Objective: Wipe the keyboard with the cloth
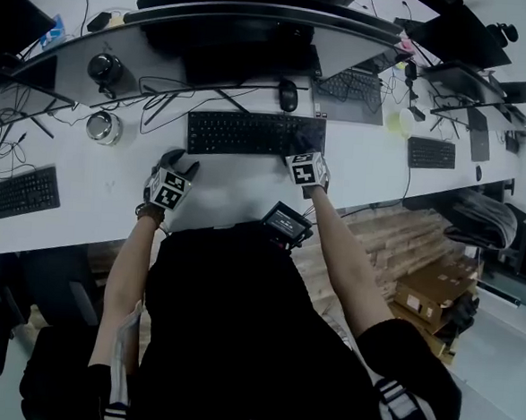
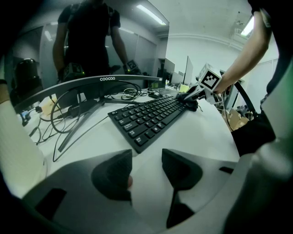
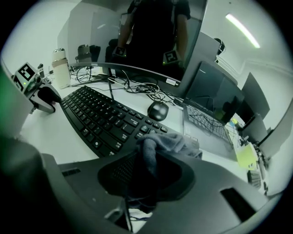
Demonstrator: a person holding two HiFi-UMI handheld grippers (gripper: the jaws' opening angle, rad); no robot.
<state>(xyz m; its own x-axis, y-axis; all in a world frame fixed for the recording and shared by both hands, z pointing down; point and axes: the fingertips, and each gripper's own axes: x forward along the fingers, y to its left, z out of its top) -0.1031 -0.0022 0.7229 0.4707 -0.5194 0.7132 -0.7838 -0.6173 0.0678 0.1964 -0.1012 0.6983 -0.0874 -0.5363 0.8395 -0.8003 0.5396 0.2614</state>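
The crumpled grey cloth is lying bunched on the right end of the long black keyboard, with one fold running back between the jaws of the right gripper. Those jaws are pinching together on that fold, so the cloth is being held and pressed onto the last columns of keys. The keyboard is sitting on the white desk with its long axis running left to right in front of the person. Nearly all of its keys are stretching away to the left of the cloth. Any wiping stroke would therefore seem to call for a sweep leftward along that axis. The right hand is the one on the keyboard. The left gripper is hovering just off the keyboard's front left corner, over bare desk, with its jaws standing apart and nothing between them. It looks placed to steady the keyboard if needed. A black computer mouse is lying just behind the right end, beneath the wide curved monitor.
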